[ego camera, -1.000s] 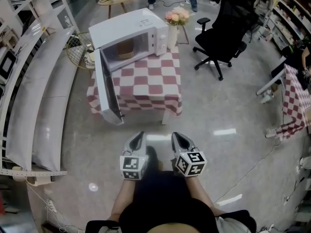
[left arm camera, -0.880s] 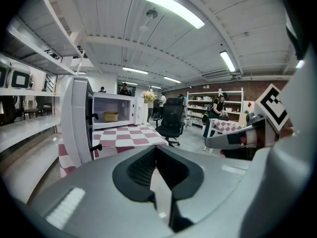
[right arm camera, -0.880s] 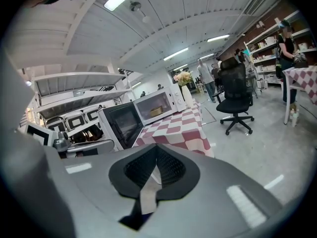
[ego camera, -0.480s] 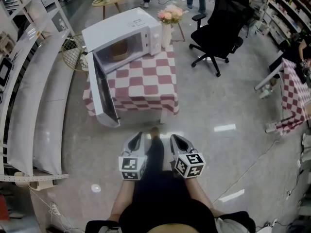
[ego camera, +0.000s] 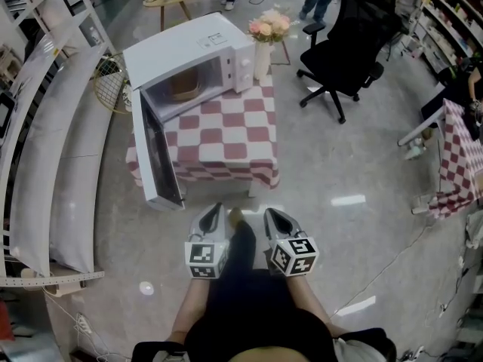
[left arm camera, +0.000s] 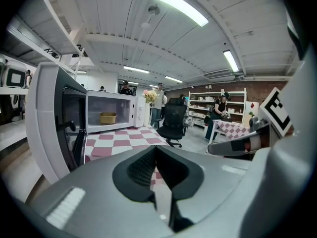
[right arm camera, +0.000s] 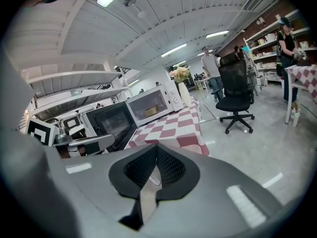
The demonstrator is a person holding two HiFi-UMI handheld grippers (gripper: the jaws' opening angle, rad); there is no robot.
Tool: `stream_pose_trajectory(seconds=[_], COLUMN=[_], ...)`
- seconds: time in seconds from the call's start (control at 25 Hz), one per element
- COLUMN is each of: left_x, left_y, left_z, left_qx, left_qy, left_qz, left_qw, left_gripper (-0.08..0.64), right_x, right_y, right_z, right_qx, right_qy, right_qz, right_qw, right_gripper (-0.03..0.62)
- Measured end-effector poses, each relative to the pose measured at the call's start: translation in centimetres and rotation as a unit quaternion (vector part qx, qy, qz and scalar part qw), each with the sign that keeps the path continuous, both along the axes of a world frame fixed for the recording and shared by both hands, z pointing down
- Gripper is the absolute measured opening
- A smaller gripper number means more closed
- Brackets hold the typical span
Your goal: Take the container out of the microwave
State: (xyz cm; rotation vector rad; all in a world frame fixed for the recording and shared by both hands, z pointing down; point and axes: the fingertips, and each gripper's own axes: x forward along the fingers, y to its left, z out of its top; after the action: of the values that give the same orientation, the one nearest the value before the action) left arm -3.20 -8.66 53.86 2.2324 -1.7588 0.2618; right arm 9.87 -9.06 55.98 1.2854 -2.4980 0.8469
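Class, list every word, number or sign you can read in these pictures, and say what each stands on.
No text can be read.
On the microwave top: small print, too blurred to read.
On the left tongs and right tongs: black-and-white marker squares only, no words.

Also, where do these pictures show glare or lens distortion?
Head view: bright glare patches on the glossy grey floor, straight lines bend near the edges. Left gripper view: long ceiling lamp burns out white, round dark border. Right gripper view: same border, white ceiling bulges.
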Motion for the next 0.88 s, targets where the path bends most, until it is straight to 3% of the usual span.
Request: stream_pose_trajectory(seconds=[0.88], left_x=[-2.8], left_y=[-13.1], left_z=[-0.8], left_qx=[0.000], left_qy=[0.011], left_qz=[-0.021], left_qw=[0.9997], left_gripper=[0.008], right_x=[-2.5], right_y=[-12.7], right_z=[-1.4], right_qx=[-0.001], right_qy=[0.013], right_qz=[-0.023], right_qw=[1.000], right_gripper=[0.002])
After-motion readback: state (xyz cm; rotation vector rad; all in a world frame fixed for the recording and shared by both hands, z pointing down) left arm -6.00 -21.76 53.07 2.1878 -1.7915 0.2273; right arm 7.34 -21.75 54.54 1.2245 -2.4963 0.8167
